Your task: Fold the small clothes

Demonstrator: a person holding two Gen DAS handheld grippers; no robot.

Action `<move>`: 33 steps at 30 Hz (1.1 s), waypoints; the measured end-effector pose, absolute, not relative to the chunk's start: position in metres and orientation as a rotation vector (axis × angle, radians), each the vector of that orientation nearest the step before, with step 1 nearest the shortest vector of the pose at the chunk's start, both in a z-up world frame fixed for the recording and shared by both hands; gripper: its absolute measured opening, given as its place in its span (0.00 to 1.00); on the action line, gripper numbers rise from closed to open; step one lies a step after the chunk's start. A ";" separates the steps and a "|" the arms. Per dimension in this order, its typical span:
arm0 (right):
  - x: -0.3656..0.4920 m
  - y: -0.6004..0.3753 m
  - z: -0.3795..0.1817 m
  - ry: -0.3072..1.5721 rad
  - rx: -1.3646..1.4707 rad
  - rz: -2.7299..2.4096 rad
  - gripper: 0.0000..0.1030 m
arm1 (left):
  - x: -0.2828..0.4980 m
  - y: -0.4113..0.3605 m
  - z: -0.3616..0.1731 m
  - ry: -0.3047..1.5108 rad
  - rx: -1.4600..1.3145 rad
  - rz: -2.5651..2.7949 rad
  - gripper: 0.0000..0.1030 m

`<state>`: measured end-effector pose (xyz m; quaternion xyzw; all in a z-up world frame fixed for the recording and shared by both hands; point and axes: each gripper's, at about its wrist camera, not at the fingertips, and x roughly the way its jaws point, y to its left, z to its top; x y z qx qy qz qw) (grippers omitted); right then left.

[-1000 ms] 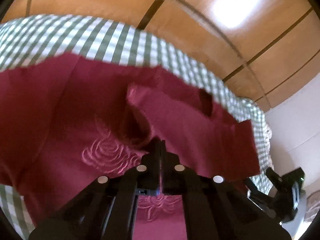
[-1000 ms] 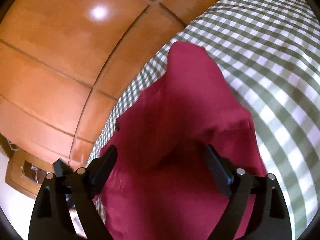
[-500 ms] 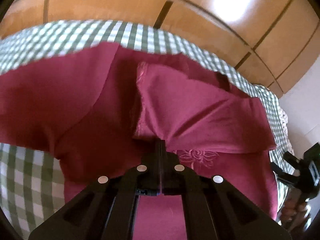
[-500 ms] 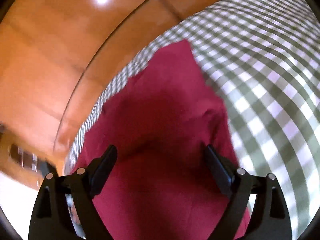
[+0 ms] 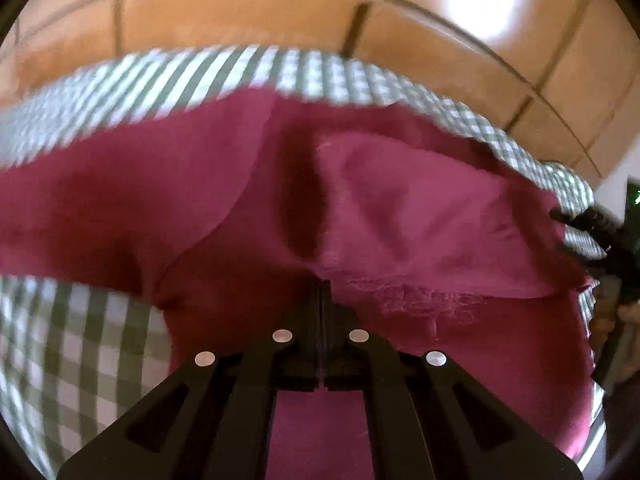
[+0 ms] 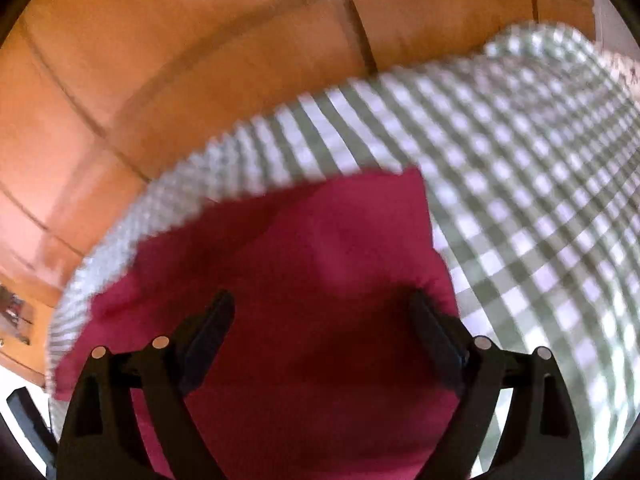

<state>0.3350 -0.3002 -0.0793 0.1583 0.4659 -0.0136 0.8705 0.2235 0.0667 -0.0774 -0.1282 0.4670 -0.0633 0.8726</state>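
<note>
A dark red garment (image 5: 420, 216) with pale rose embroidery (image 5: 420, 300) lies on a green-and-white checked cloth (image 5: 80, 360). My left gripper (image 5: 322, 284) is shut on a folded flap of the garment, which slopes up and to the right from its tips. At the right edge of the left wrist view, the right gripper (image 5: 596, 224) hovers by the garment's far side. In the right wrist view, my right gripper (image 6: 322, 316) is open, fingers wide apart over the red garment (image 6: 320, 248), with nothing pinched between them.
The checked cloth (image 6: 520, 200) spreads wide to the right of the garment. Beyond its edge lies an orange-brown tiled floor (image 5: 440, 20). A white wall (image 5: 616, 168) stands at the far right of the left wrist view.
My left gripper, still shut, has carried the flap over the garment, covering much of the rose embroidery. The right gripper has swung sideways and rolled, staying open above the garment.
</note>
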 end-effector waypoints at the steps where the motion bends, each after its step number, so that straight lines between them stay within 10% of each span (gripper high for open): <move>1: 0.336 -0.294 -0.082 0.962 0.257 -0.044 0.92 | 0.221 0.073 -0.074 0.962 -0.300 -0.124 0.00; 20: 0.217 -0.215 -0.049 0.892 0.090 0.099 0.98 | 0.251 0.044 -0.070 0.939 -0.214 -0.104 0.01; 21: 0.208 -0.206 -0.053 0.896 0.068 0.110 0.98 | 0.246 0.048 -0.069 0.933 -0.229 -0.105 0.09; 22: 0.201 -0.199 -0.058 0.906 0.048 0.113 0.98 | 0.238 0.054 -0.066 0.928 -0.249 -0.099 0.45; 24: 0.196 -0.189 -0.071 0.939 0.025 0.106 0.98 | 0.218 0.075 -0.058 0.882 -0.322 -0.063 0.80; 33: 0.179 -0.185 -0.089 0.893 -0.025 0.072 0.98 | 0.143 0.185 -0.049 0.789 -0.565 0.077 0.81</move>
